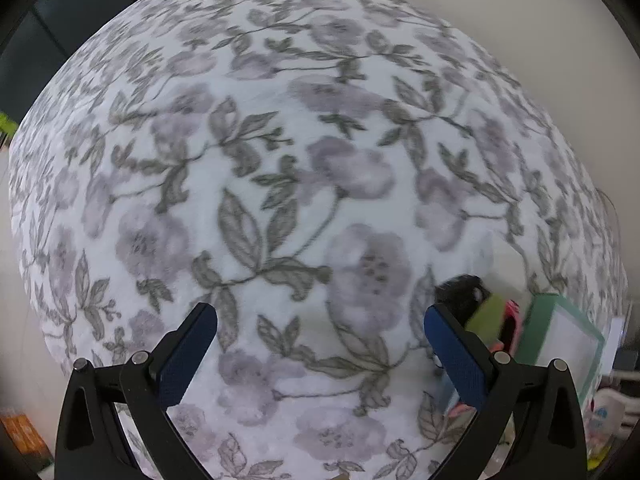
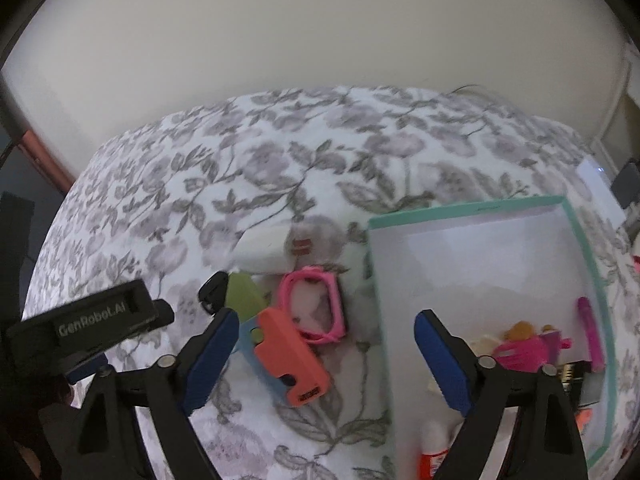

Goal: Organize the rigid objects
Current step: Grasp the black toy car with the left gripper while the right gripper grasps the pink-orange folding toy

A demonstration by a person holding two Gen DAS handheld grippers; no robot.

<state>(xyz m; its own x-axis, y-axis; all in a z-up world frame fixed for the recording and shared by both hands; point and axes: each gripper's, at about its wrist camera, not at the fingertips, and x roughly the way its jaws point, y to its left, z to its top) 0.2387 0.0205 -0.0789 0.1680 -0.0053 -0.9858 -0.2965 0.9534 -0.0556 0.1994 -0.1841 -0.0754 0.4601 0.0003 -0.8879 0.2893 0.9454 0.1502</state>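
- Cloth with a grey and mauve flower print covers the surface.
- Box with a mint rim sits on the cloth at right; inside lie pink toys and a magenta pen.
- Left gripper points down at bare cloth, fingers spread wide, nothing between them.
- Right gripper has fingers wide apart, holding nothing, over cloth beside the box's left wall.
- Orange case lies on a blue piece just left of the box, by the right gripper's left finger.
- Pink frame touches the case's far end.
- Green block and a black item lie just beyond.
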